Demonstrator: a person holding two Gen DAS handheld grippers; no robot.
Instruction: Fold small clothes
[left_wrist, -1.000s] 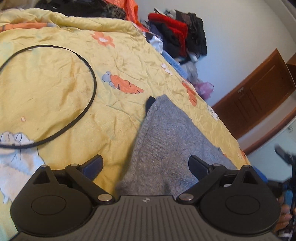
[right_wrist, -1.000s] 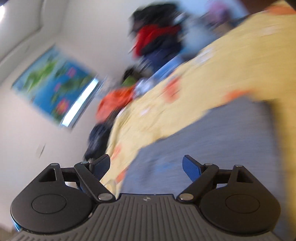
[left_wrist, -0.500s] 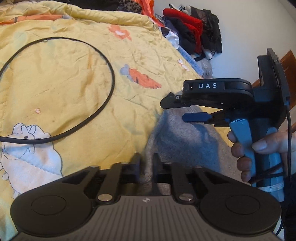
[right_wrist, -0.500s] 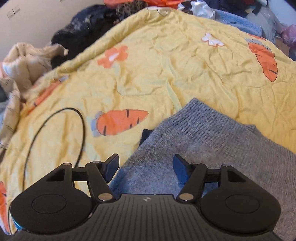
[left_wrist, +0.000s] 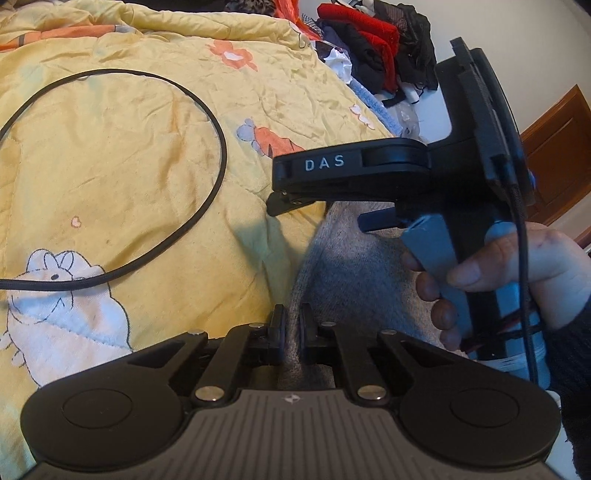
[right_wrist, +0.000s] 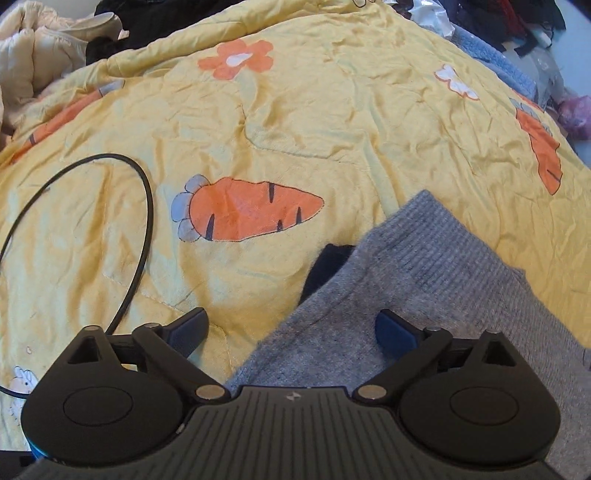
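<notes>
I have the left gripper (left_wrist: 291, 325) pinched down on the near edge of the grey knit garment (left_wrist: 362, 280), its two black fingers almost touching with a ridge of the wool caught between them. The garment lies on the bed, spread over a yellow quilt (right_wrist: 295, 129) printed with carrots and flowers.

My right gripper (right_wrist: 291, 328) hangs over the same garment, nearer its ribbed hem. Its jaws have just been opening and now stand wide: the left finger is over bare quilt, the right finger over the grey knit, and nothing is pressed between them. From the left wrist view I see that gripper side on, lettered DAS, with the person's right hand (left_wrist: 517, 273) wrapped round its handle and covering much of the garment's far half.

A dark scrap of cloth (right_wrist: 325, 269) pokes out from under the garment's left edge; I cannot tell whether it belongs to the garment or is a separate piece.

A black cable (left_wrist: 207, 199) loops across the quilt to the left of the garment, well apart from it. At the far end of the bed sits a heap of red and black clothes (left_wrist: 376, 48) against the wall, and a pale padded bundle (right_wrist: 40, 55) lies at the quilt's upper left corner. A wooden door (left_wrist: 554, 147) stands beyond the right hand.
</notes>
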